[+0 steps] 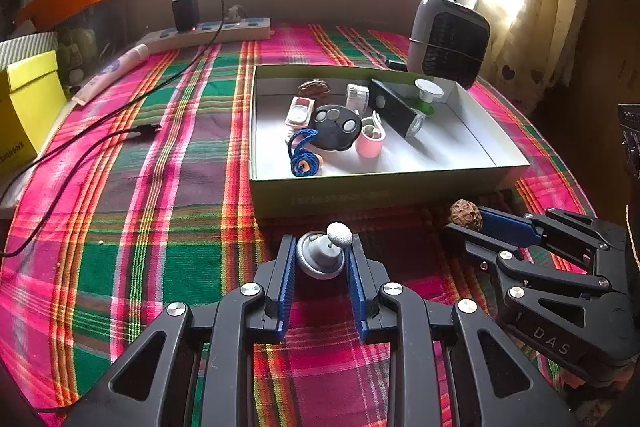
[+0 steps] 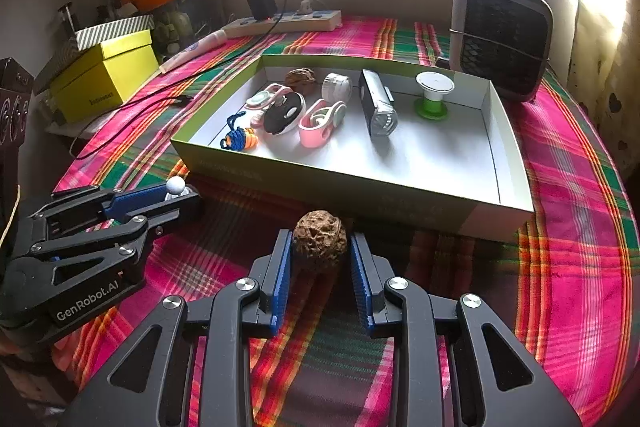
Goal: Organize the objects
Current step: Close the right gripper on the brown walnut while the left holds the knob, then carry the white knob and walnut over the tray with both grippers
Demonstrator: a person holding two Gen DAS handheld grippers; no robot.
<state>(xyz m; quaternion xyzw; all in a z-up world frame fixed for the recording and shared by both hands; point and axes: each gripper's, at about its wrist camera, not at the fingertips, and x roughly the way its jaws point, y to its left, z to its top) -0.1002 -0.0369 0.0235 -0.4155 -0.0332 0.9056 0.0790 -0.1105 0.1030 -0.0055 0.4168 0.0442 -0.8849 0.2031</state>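
My left gripper (image 1: pixel 320 249) is shut on a small grey round piece with a white knob (image 1: pixel 322 255), held just in front of the open green box (image 1: pixel 360 181). My right gripper (image 2: pixel 320 247) is shut on a wrinkled brown walnut (image 2: pixel 319 241), also near the box's (image 2: pixel 328 183) front wall. In the left wrist view the right gripper (image 1: pixel 466 223) sits to the right with the walnut (image 1: pixel 465 213) at its tips. In the right wrist view the left gripper (image 2: pixel 186 195) lies to the left, the white knob (image 2: pixel 176 183) showing. Both hover over the plaid cloth (image 1: pixel 160 227).
The box holds another walnut (image 2: pixel 300 78), pink clips (image 2: pixel 320 123), a black disc (image 2: pixel 282 115), a black torch (image 2: pixel 376 103), a green spool (image 2: pixel 432 95) and a blue cord (image 2: pixel 236 137). Behind stand a small heater (image 2: pixel 500 39), a power strip (image 2: pixel 280 21) with a charger cable (image 1: pixel 120 131), and a yellow box (image 2: pixel 104 75).
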